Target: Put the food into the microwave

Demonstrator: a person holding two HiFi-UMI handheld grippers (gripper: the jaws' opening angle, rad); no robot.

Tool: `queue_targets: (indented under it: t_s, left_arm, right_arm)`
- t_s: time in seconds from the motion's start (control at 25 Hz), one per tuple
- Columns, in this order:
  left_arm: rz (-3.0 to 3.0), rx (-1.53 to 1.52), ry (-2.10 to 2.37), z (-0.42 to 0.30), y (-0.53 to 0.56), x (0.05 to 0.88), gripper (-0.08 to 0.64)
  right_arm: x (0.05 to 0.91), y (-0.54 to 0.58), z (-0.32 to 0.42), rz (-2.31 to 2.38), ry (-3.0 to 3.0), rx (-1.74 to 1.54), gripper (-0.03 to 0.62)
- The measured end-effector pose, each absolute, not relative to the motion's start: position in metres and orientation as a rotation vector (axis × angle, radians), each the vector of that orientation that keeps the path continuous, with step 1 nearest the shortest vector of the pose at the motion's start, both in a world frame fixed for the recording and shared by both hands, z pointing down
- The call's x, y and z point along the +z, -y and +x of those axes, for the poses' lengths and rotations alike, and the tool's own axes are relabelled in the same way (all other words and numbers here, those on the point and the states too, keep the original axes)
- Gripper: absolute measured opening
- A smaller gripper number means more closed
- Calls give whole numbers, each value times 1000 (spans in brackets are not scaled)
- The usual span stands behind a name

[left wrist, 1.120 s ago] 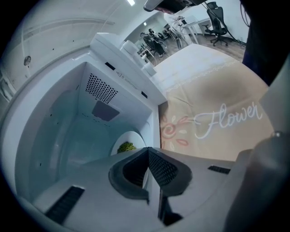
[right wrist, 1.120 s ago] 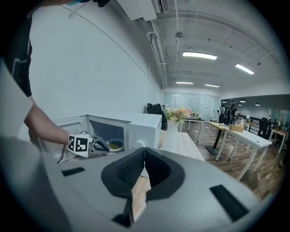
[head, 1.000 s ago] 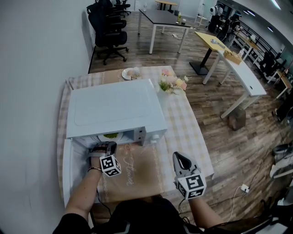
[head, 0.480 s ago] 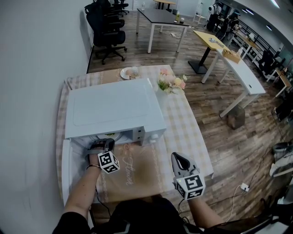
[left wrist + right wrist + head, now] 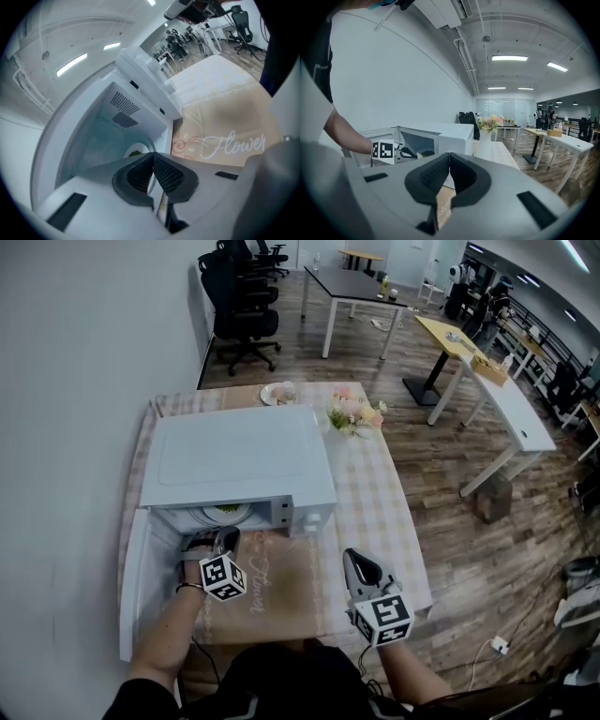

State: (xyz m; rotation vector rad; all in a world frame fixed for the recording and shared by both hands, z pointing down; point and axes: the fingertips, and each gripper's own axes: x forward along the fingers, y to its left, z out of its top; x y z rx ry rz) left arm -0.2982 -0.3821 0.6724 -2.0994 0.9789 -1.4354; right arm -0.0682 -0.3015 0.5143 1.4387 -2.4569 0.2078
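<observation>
A white microwave [image 5: 234, 460] stands on the table with its door [image 5: 133, 587] swung open to the left. Inside, a white plate with green food [image 5: 225, 514] lies on the turntable; the left gripper view shows this plate [image 5: 135, 152] just past the jaws. My left gripper [image 5: 228, 536] hovers right in front of the opening, shut and empty, its jaws pressed together [image 5: 153, 154]. My right gripper [image 5: 353, 561] is held over the table's front right, apart from the microwave, also shut with nothing in it [image 5: 449, 154].
A brown mat with "Flower" lettering [image 5: 286, 582] covers the checked tablecloth in front of the microwave. A vase of flowers [image 5: 354, 415] and a small plate [image 5: 278, 393] stand behind it. The wall is close on the left; desks and office chairs stand beyond.
My left gripper has lifted a little in front of the microwave opening, and more of the plate inside shows. The right gripper has stayed roughly in place.
</observation>
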Motion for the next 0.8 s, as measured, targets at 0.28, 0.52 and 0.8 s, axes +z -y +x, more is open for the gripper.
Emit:
queue_targets:
  t_s: [0.28, 0.52, 0.8]
  left_arm:
    - [-2256, -1272, -1239, -283, 344, 634, 11]
    - [-2326, -1057, -1534, -274, 306, 588, 10]
    - [-2513, -611, -1740, -241, 245, 524, 9]
  right_arm:
    - [500, 300, -64, 1334, 2562, 192, 9]
    - [482, 292, -59, 1236, 2638, 168, 9]
    - [480, 276, -58, 1113, 2723, 167, 9]
